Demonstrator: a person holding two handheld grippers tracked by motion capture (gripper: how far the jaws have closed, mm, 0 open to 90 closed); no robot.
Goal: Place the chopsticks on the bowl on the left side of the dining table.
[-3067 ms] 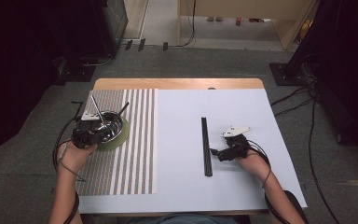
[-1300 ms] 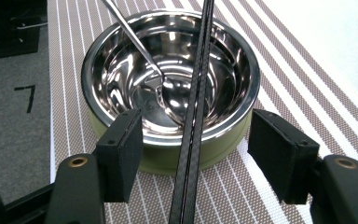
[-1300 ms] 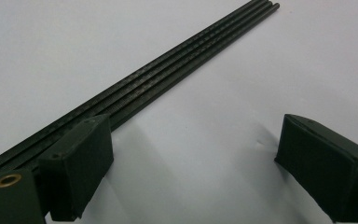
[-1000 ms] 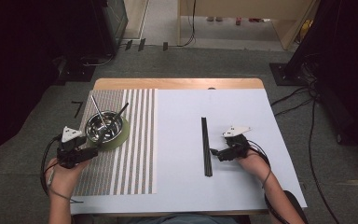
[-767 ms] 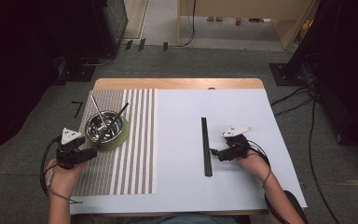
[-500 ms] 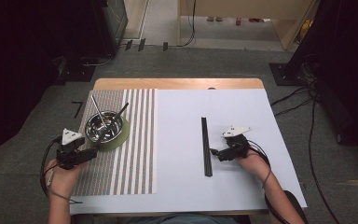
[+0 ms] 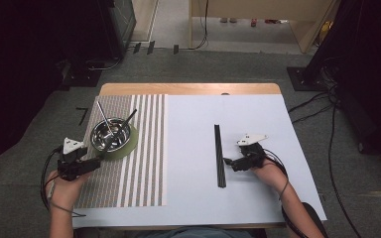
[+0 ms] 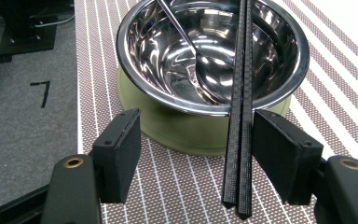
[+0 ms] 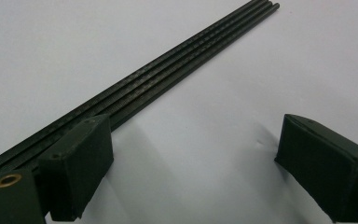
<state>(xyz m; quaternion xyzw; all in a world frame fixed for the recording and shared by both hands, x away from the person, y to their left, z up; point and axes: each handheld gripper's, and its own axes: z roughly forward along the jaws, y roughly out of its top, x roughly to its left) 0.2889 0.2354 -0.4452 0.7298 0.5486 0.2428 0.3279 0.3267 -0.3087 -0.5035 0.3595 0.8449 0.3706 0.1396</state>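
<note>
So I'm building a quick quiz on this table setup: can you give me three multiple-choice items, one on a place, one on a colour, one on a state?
1. Where does the steel bowl sit?
A. on the green saucer
B. on the floor
C. on the white sheet

2. What colour are the chopsticks across the bowl?
A. red
B. black
C. white

3. How stands the left gripper?
A. shut on the spoon
B. shut on the bowl
C. open

Answers: 1 A, the saucer shows under the bowl; 2 B, they are black; 3 C, its jaws stand apart around the chopsticks' ends.

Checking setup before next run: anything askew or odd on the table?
Mildly: one chopstick pair lies propped across the steel bowl's rim, its near end overhanging between the open left tongs. Nothing spilled or damaged.
</note>
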